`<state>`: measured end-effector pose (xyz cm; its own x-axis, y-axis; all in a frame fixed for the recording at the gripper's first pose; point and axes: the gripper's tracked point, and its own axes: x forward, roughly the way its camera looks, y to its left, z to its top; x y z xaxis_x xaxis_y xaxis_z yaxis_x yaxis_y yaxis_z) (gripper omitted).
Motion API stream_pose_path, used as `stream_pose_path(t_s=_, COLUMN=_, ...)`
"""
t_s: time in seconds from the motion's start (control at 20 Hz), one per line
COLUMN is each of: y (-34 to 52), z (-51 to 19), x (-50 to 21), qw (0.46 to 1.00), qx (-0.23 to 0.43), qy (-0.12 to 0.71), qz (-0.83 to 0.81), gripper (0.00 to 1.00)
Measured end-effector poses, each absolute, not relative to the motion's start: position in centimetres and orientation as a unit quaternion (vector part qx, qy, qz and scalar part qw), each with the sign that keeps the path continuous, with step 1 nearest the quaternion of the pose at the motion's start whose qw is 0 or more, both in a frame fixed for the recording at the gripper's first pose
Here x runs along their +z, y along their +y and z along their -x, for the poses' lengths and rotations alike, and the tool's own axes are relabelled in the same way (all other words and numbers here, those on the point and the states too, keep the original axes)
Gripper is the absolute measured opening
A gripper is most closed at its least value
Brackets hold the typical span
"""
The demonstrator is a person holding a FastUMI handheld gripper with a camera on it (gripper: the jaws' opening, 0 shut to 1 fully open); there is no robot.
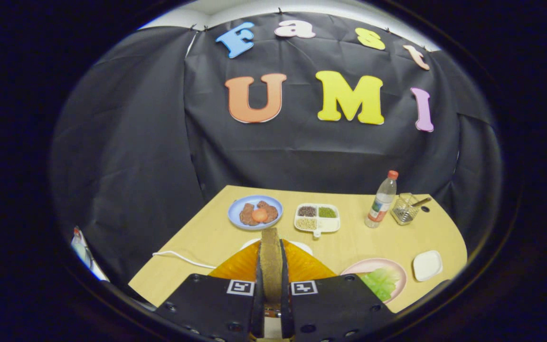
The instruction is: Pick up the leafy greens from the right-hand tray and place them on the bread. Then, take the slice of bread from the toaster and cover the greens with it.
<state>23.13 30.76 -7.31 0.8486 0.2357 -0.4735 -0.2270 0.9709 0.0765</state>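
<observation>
The gripper [270, 266] had both fingers clamped on a slice of bread [270, 259], held on edge above the orange toaster [302, 268]. Just right of the fingers, the leafy greens [381, 282] sat on a pink plate [373, 264], with a small white dish [427, 265] beside it. Further back on the table [207, 237]: a blue plate [254, 212], a divided dish of seeds [317, 218], and a bottle [381, 199] by a mesh cup [405, 209].

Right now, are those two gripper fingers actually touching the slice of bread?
Touching. The gripper view shows the gripper with both fingers pressed flat against the sides of the upright bread slice, no gap either side, above the orange toaster.
</observation>
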Motion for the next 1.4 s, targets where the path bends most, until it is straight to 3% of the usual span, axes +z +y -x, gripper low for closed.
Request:
stream_pose_path(t_s=0.35, y=29.1, z=-21.5, x=-1.4, qw=0.974, qx=0.116, qy=0.195, qz=-0.016, gripper=0.13)
stream_pose_path(t_s=0.7, y=23.5, z=-21.8, x=-1.3, qw=0.98, qx=0.083, qy=0.176, qz=-0.032, gripper=0.13)
stream_pose_path(t_s=1.4, y=13.8, z=-26.1, x=-16.3, qw=0.956, qx=0.054, qy=0.279, qz=-0.074, gripper=0.13)
